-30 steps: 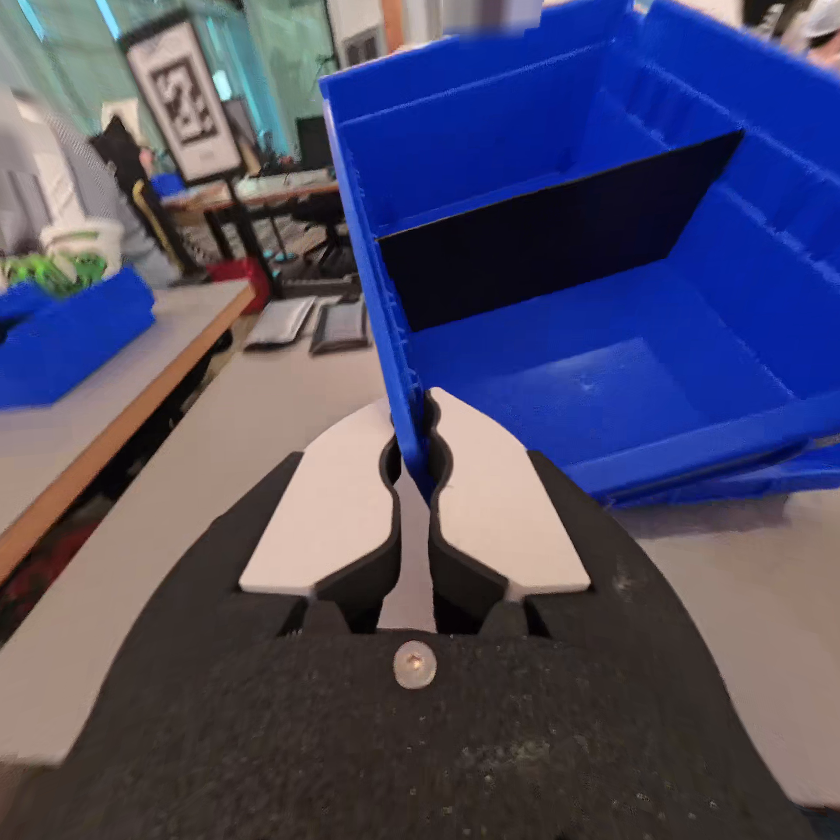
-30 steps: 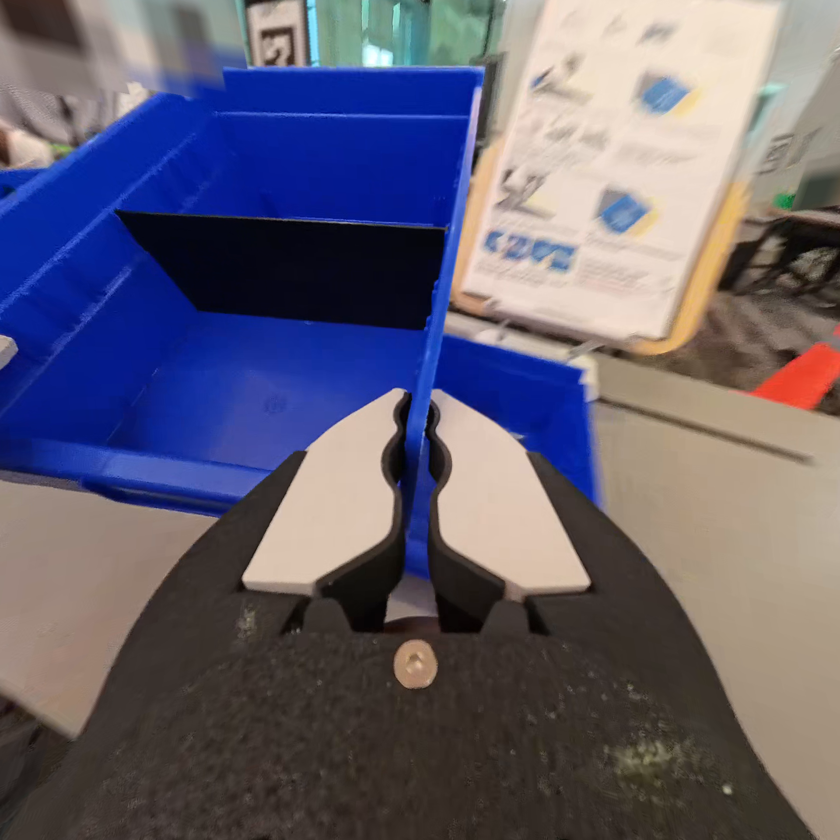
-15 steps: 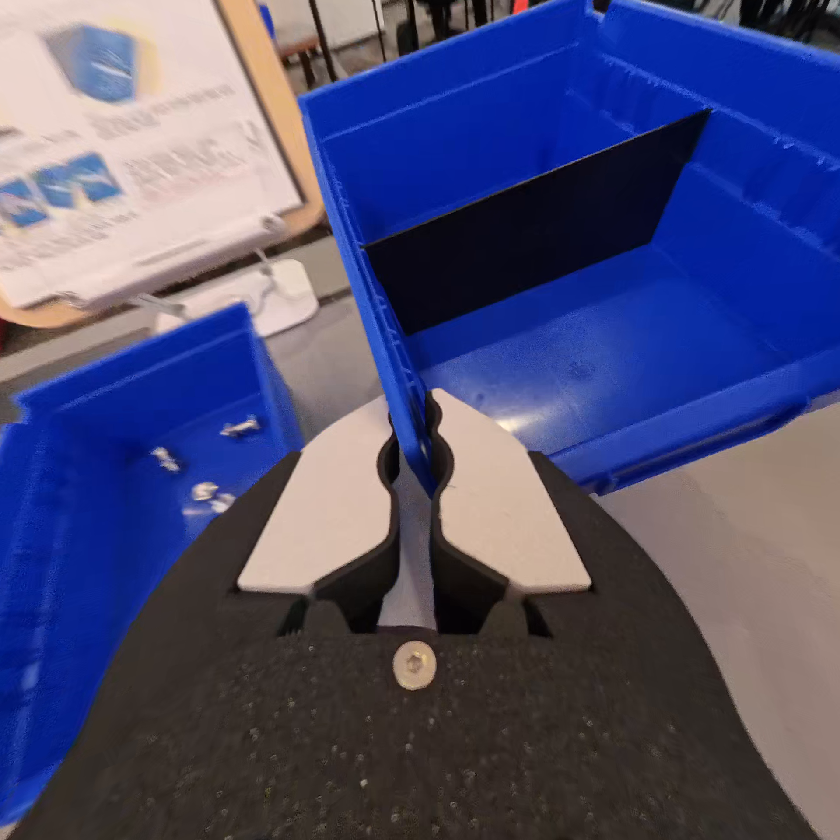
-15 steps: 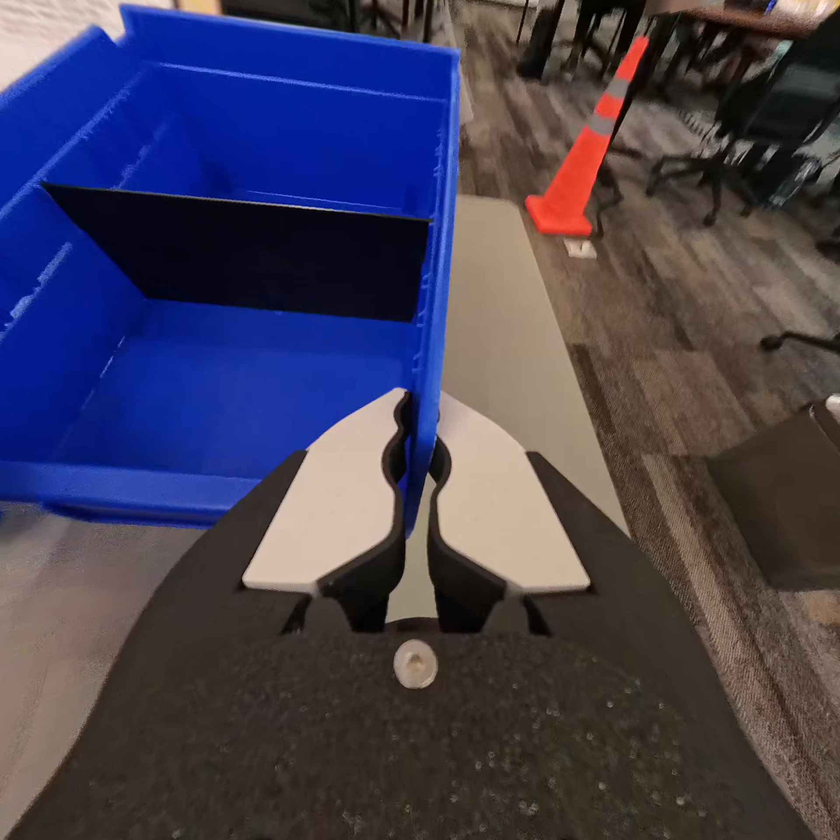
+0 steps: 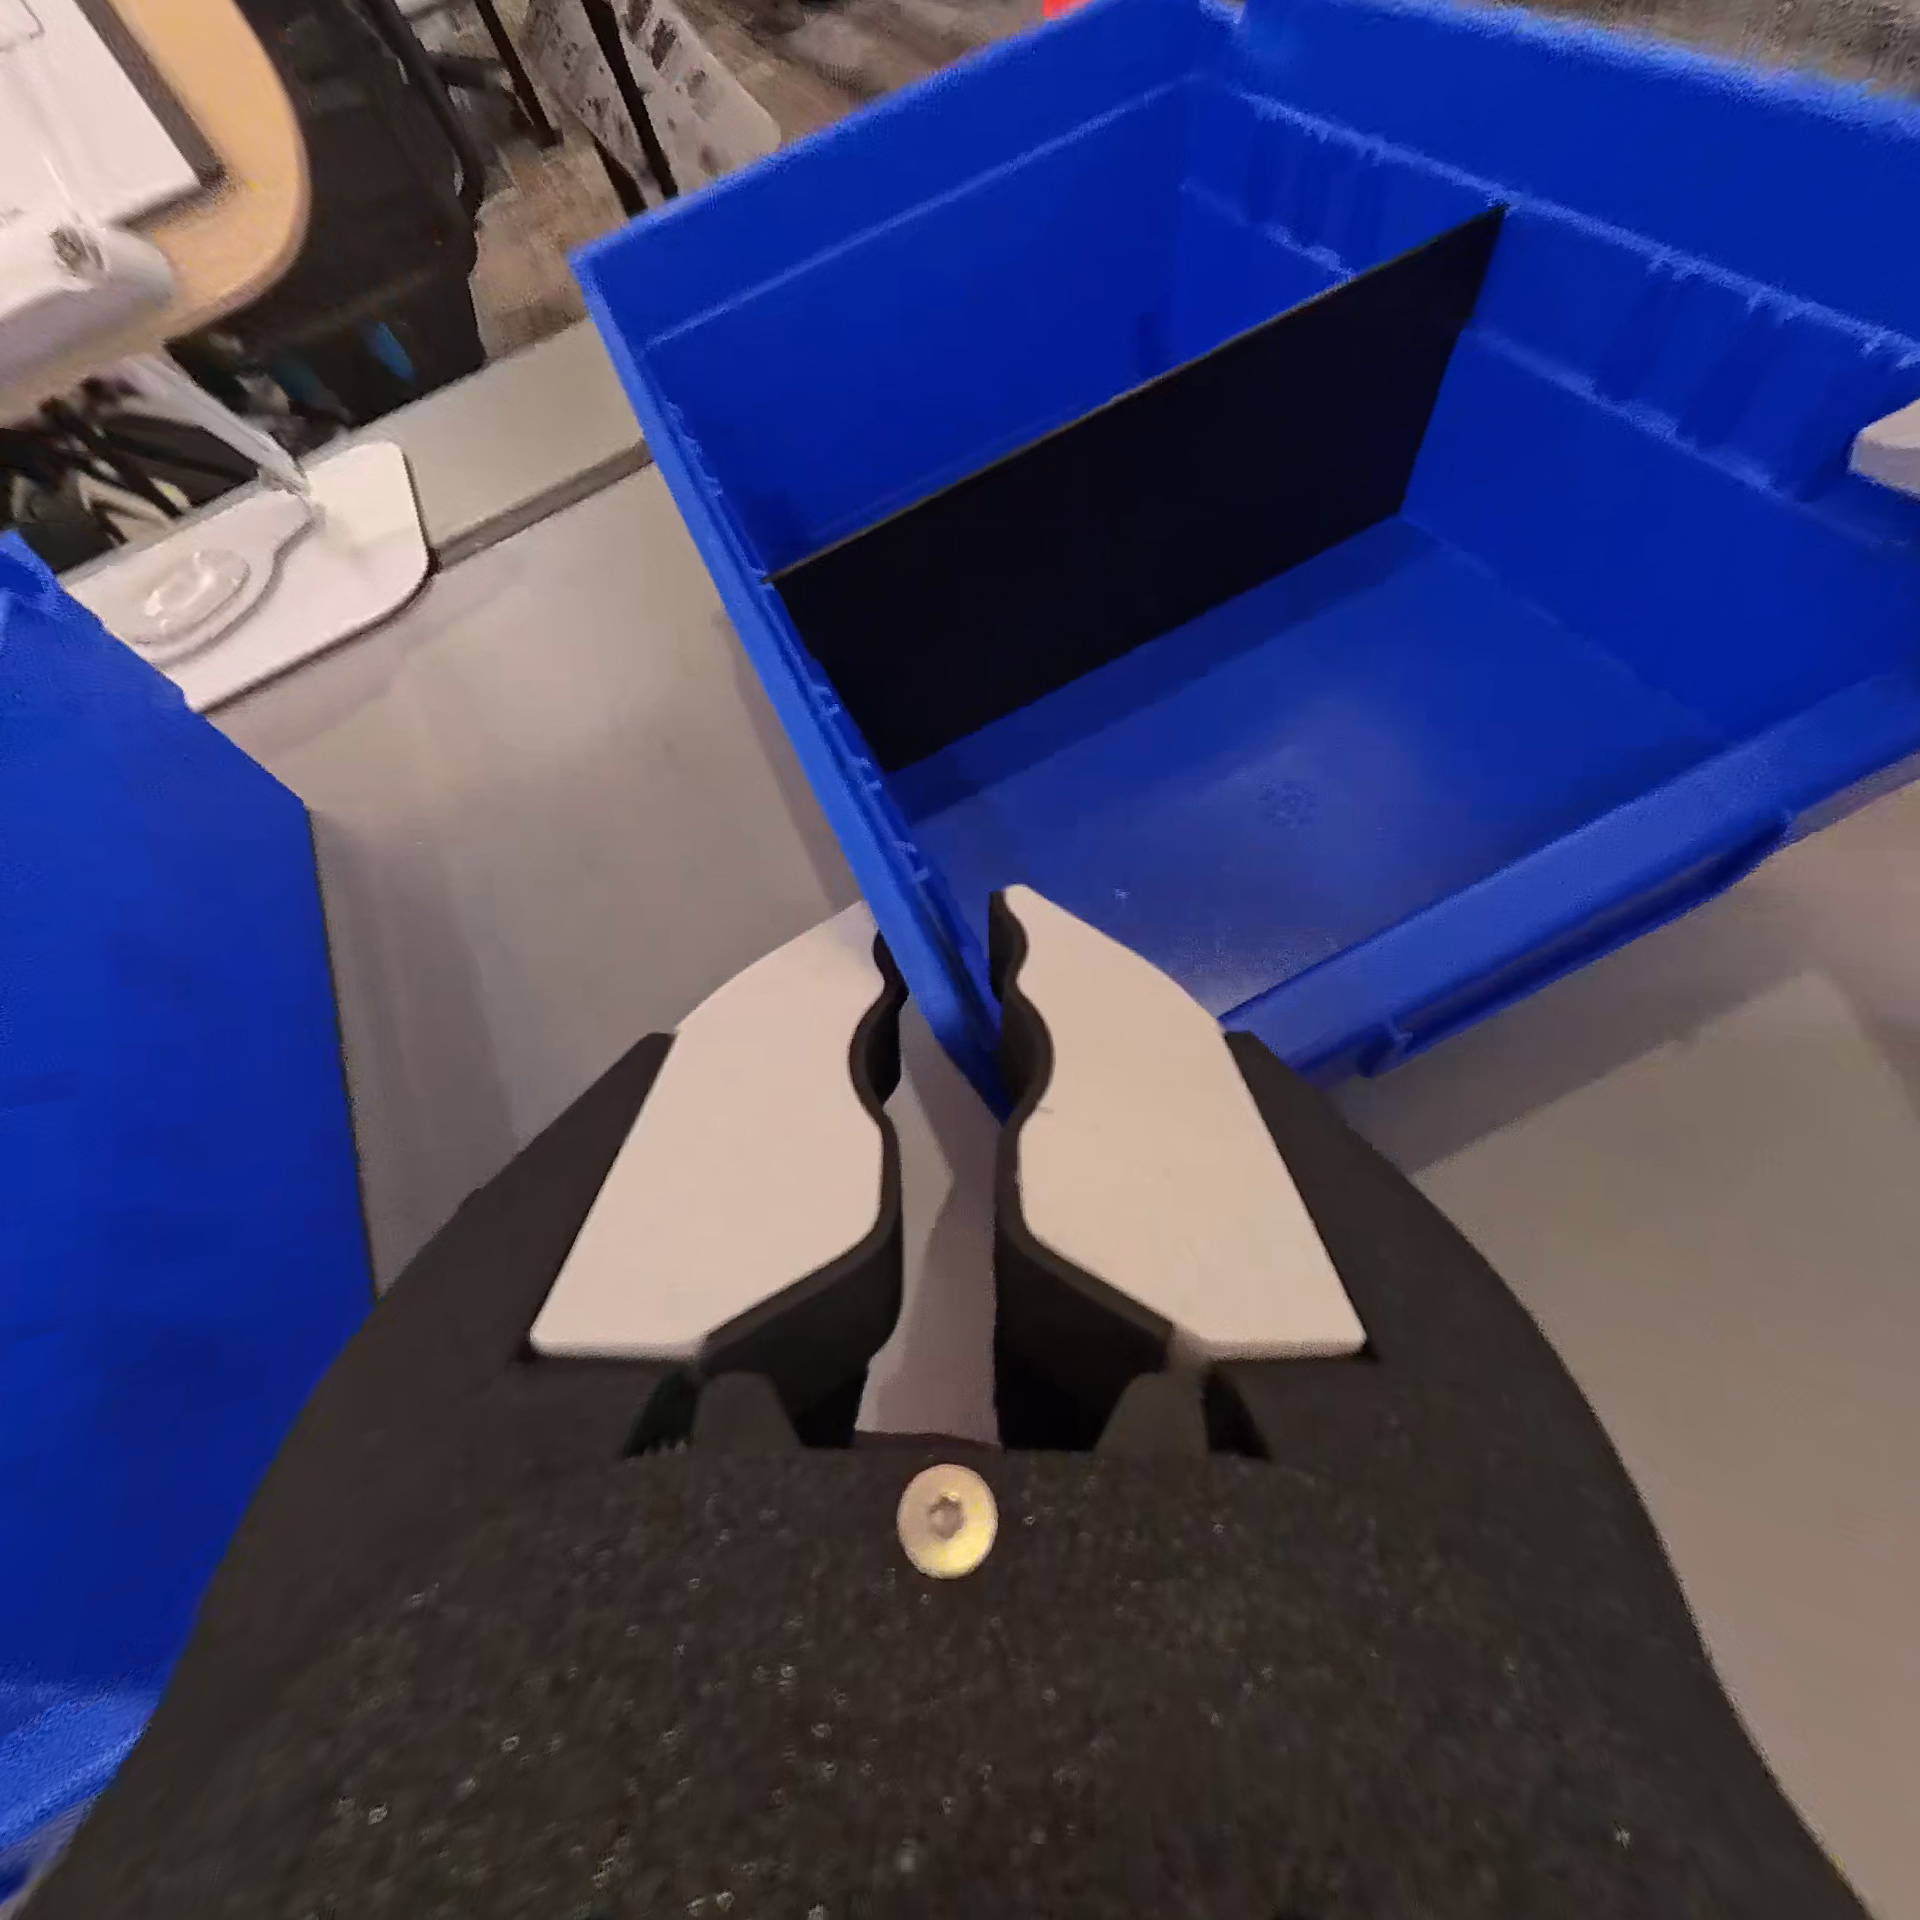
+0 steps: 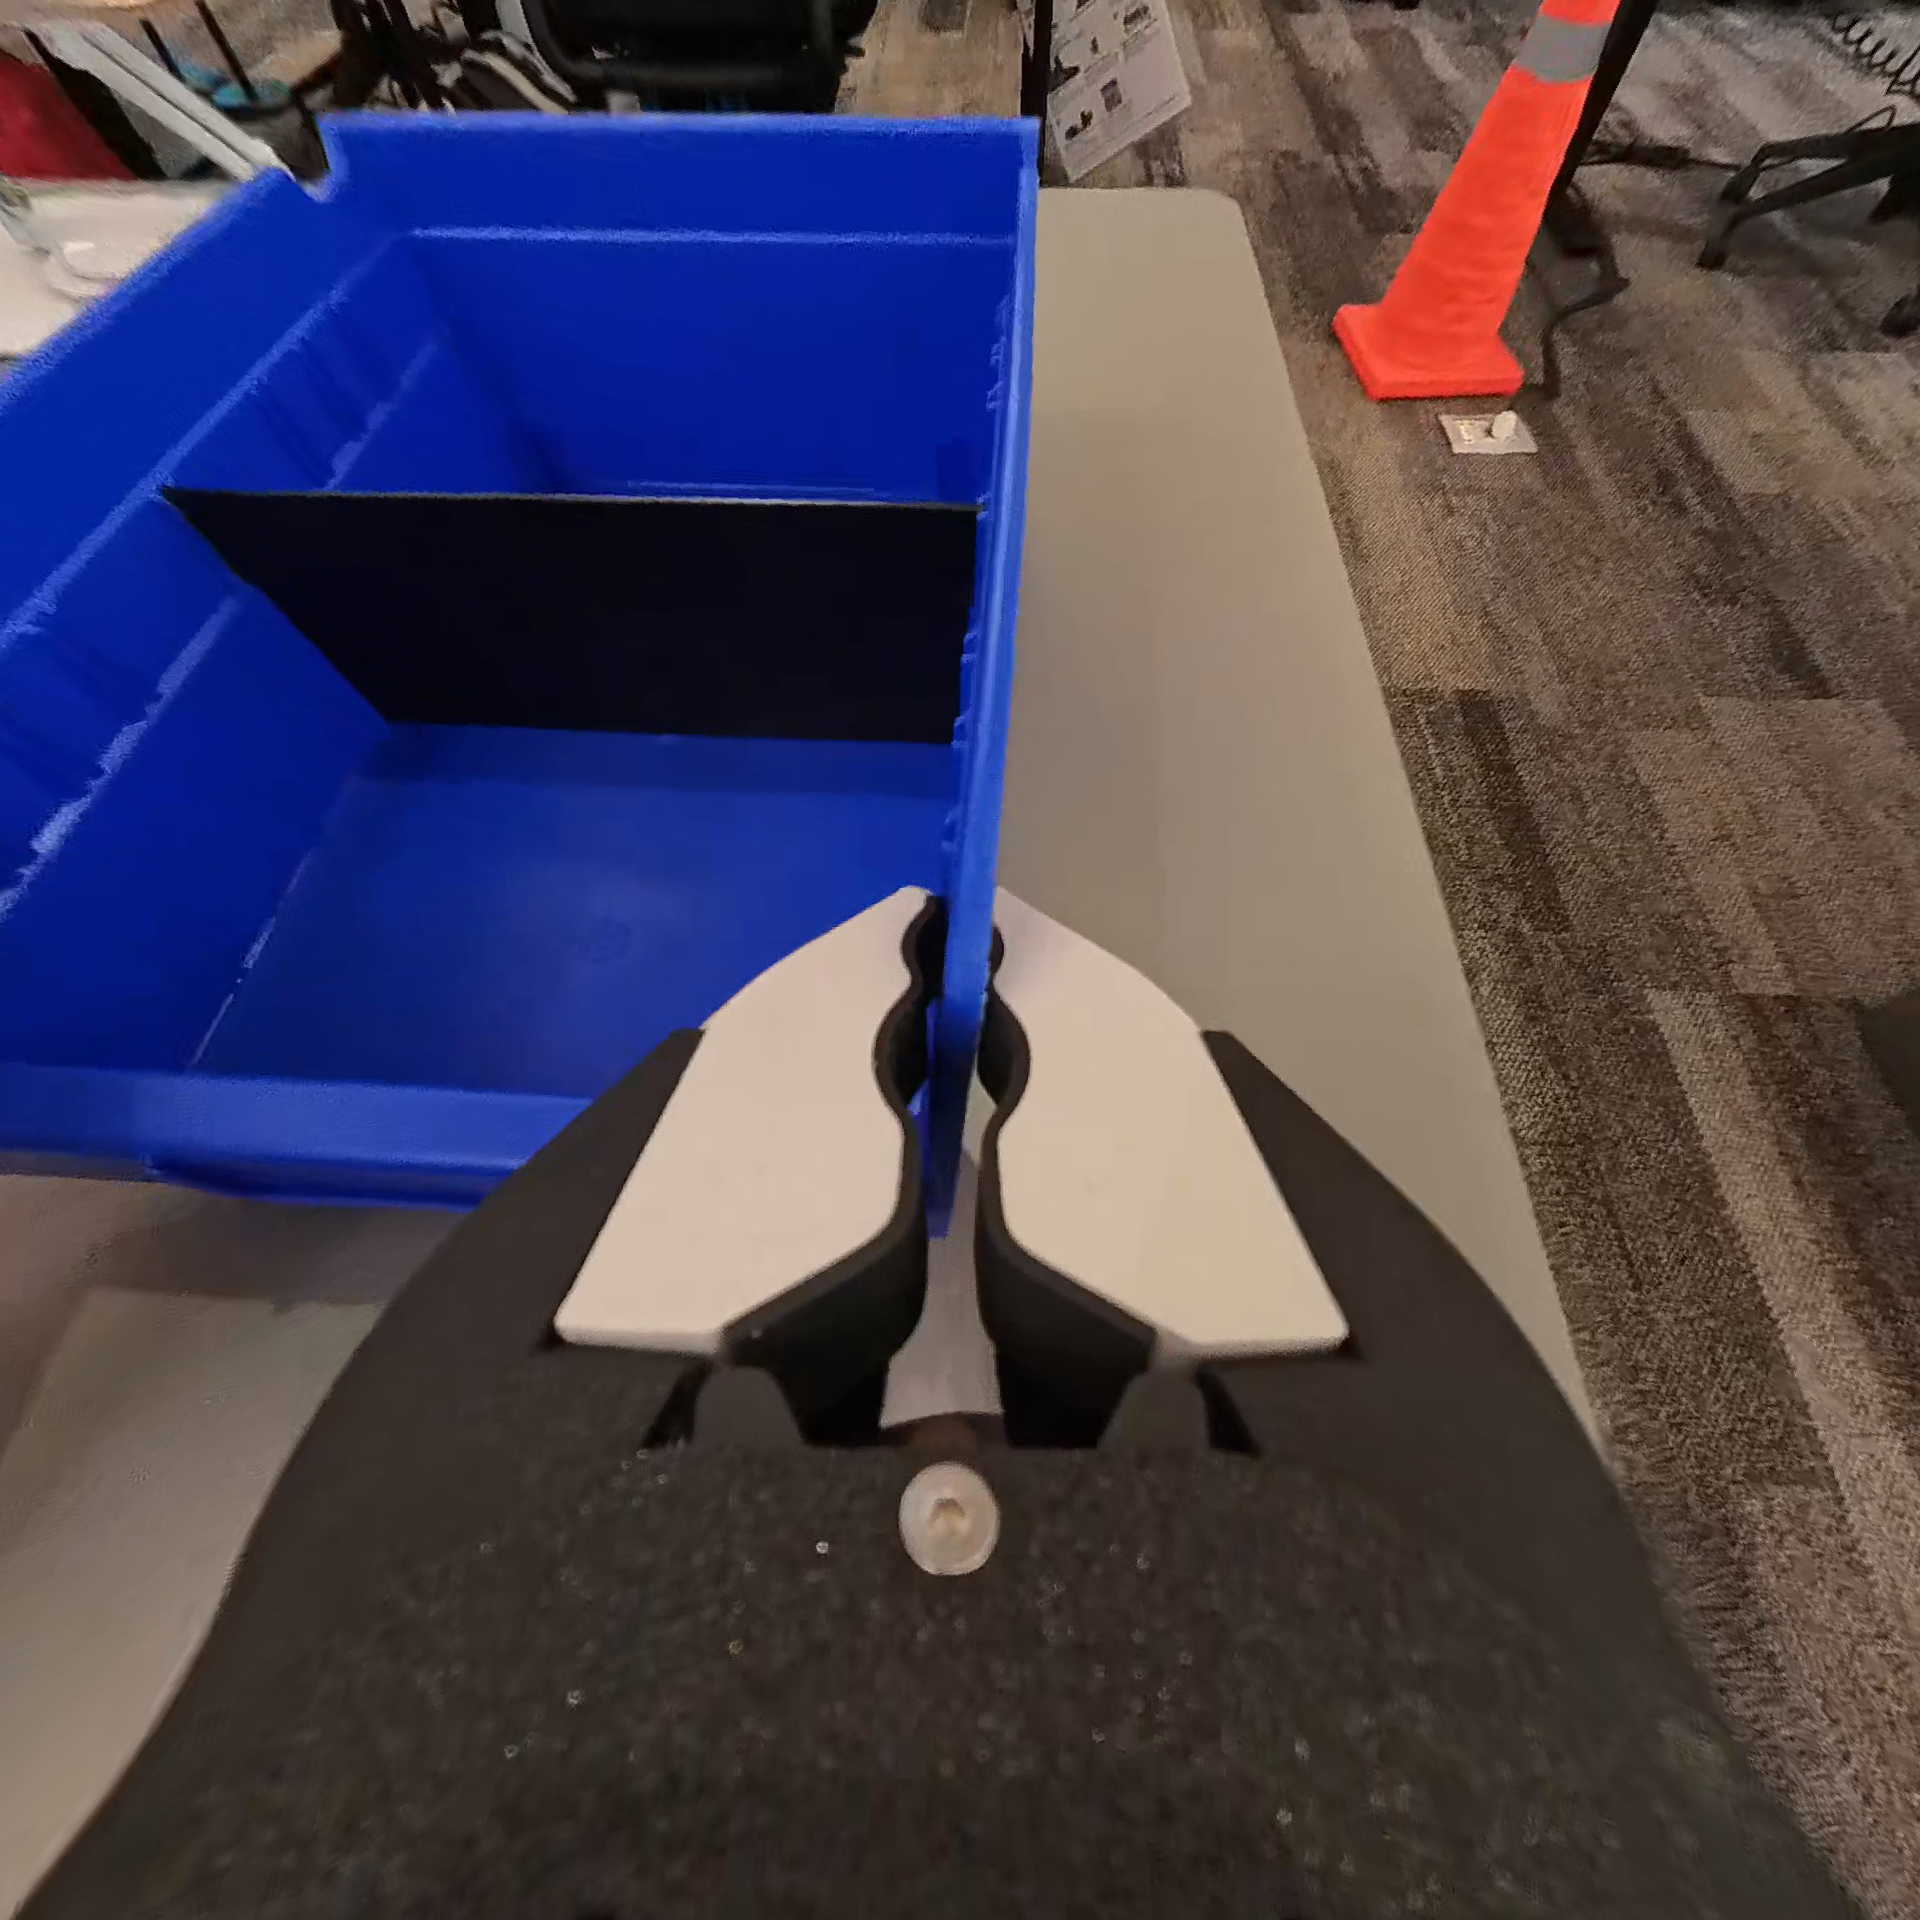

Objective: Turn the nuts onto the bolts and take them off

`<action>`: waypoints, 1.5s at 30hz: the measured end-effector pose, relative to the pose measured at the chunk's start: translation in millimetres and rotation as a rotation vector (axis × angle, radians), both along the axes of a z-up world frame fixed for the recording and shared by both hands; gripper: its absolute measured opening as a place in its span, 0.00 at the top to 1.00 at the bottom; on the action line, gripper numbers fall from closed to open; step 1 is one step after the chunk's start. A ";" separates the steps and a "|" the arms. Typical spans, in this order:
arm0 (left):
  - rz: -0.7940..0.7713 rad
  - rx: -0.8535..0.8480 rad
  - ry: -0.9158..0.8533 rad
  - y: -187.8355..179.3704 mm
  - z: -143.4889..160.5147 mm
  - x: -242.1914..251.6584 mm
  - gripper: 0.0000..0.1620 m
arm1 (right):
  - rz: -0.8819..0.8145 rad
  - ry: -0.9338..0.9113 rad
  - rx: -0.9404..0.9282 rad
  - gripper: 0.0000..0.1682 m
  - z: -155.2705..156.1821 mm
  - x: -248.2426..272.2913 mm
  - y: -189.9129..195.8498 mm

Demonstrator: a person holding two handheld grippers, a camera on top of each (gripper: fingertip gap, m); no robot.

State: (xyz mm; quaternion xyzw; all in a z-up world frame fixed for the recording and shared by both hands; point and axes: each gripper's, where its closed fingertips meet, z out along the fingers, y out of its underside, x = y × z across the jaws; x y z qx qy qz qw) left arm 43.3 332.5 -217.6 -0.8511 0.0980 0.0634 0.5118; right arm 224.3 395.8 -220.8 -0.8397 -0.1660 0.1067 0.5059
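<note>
Two hand-held grippers carry one blue plastic bin (image 6: pixel 623 343) between them, each pinching an opposite side wall. The left gripper (image 5: pixel 940 997) has its fingers pressed onto the bin's left wall near the front corner — one finger inside, one outside. The right gripper (image 6: pixel 961 987) does the same on the right wall, which runs straight away from it, edge-on between its fingers. So the bin's long axis points away from both claws, and neither is nearer than the other.

A black divider (image 6: pixel 582 613) crosses the bin from wall to wall. Both compartments look empty. The bin sits over a grey table (image 6: pixel 1164 623), close to its right edge; whether it rests on the surface or hangs just above, the blur makes hard to say.

No nuts or bolts show in either view. A second blue bin (image 5: pixel 156 1143) stands to the left of the left gripper, its inside hidden — the hardware may be there, though that is a guess. On the floor beyond the table's right edge stands an orange traffic cone (image 6: pixel 1475 218).
</note>
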 end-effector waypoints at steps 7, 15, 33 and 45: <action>-0.135 0.026 -0.073 -34.0 32.8 -0.9 0.62 | -0.041 -0.078 0.203 0.66 36.5 18.9 -2.2; -0.027 0.105 -0.293 -120.2 99.3 -186.3 0.56 | 0.077 -0.195 0.370 0.54 132.8 -67.1 -46.8; 0.253 -0.015 -0.214 -122.6 2.2 -347.9 0.97 | 0.080 0.065 0.002 0.97 6.6 -351.8 -115.1; 0.361 0.054 -0.187 -171.4 29.1 -475.2 0.97 | 0.173 0.051 0.092 0.97 36.2 -479.3 -166.7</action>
